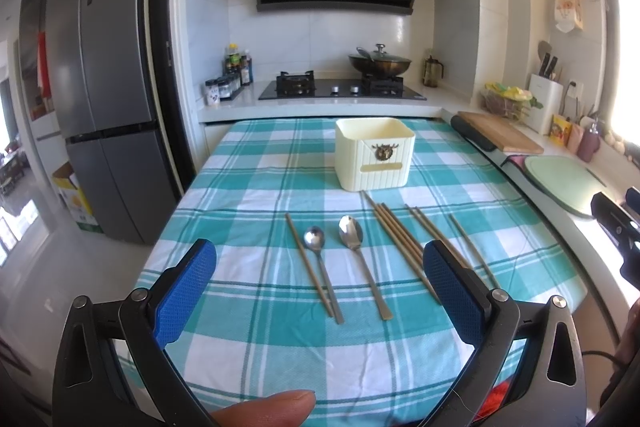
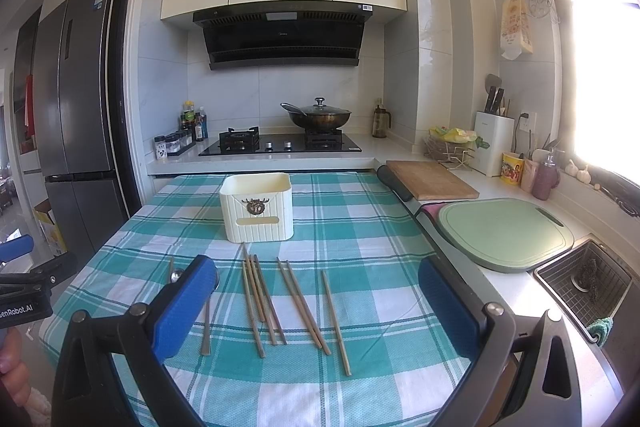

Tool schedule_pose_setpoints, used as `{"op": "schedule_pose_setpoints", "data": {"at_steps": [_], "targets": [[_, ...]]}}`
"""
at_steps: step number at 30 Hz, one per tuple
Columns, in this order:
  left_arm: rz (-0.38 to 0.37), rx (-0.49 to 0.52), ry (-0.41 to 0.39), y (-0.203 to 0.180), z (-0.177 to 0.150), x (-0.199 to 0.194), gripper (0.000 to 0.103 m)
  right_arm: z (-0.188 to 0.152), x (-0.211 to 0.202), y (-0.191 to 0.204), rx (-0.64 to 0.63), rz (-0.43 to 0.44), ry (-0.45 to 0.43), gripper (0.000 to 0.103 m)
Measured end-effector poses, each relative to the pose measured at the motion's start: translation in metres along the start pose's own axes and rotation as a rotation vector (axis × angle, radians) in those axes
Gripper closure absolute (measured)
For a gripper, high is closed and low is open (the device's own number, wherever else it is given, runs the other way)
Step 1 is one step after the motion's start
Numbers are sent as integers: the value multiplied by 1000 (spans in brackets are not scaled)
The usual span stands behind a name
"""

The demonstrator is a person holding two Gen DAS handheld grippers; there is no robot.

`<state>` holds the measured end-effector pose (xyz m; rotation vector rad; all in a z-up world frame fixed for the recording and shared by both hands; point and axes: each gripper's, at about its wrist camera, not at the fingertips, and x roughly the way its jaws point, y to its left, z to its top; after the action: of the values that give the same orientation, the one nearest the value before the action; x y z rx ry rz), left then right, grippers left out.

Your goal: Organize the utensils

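Observation:
A cream ribbed utensil box point(image 1: 375, 155) point(image 2: 257, 207) stands upright and open-topped on the teal checked tablecloth point(image 1: 256, 195) point(image 2: 360, 227). In front of it lie two metal spoons point(image 1: 320, 267) point(image 1: 362, 259) and several wooden chopsticks point(image 1: 400, 239) point(image 2: 262, 303), one lone chopstick point(image 1: 308, 263) left of the spoons. My left gripper point(image 1: 320, 267) is open above the spoons, holding nothing. My right gripper point(image 2: 320, 287) is open above the chopsticks, holding nothing. A spoon handle point(image 2: 206, 327) shows beside its left finger; the spoon bowls are mostly hidden behind it.
A stove point(image 2: 280, 145) with a lidded wok point(image 2: 320, 117) is behind the table. A wooden board point(image 2: 430, 179), a green cutting board point(image 2: 504, 231) and a sink point(image 2: 588, 279) lie to the right. A fridge point(image 1: 100, 87) stands left.

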<state>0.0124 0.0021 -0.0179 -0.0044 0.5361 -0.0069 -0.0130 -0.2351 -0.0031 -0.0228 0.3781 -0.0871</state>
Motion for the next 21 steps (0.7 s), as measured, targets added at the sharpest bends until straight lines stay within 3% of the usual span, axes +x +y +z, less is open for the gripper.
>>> {"op": "schedule_pose_setpoints", "data": {"at_steps": [21], "targets": [[7,-11,11,4,-2,4,0,-1,1,-1,0,-1,5,0]]}}
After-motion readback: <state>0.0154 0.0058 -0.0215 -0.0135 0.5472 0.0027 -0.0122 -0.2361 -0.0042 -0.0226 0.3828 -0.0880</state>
